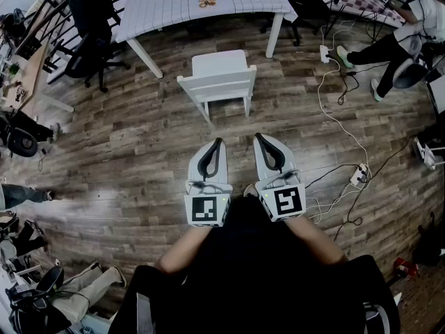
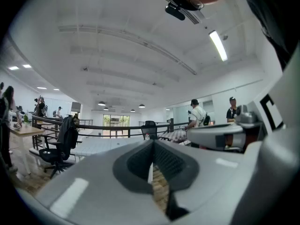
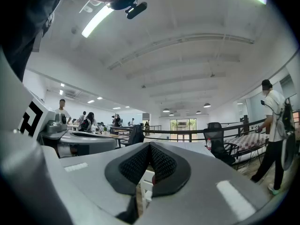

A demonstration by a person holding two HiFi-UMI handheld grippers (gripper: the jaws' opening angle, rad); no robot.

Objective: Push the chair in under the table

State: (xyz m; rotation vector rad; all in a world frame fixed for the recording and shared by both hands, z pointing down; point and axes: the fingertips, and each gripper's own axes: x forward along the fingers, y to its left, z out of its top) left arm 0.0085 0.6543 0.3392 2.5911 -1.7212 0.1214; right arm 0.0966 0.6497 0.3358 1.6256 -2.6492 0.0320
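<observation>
A white wooden chair stands on the wood floor, pulled out from a white table with a grid-patterned top, its back toward me. My left gripper and right gripper are held side by side, level, a short way behind the chair's back, both shut and holding nothing. In the right gripper view a bit of the white chair shows below the closed jaws. The table top shows ahead in the left gripper view.
A black office chair stands left of the table. White cables and a power strip lie on the floor to the right. People sit and stand around the room's edges. A rail and more desks lie beyond the table.
</observation>
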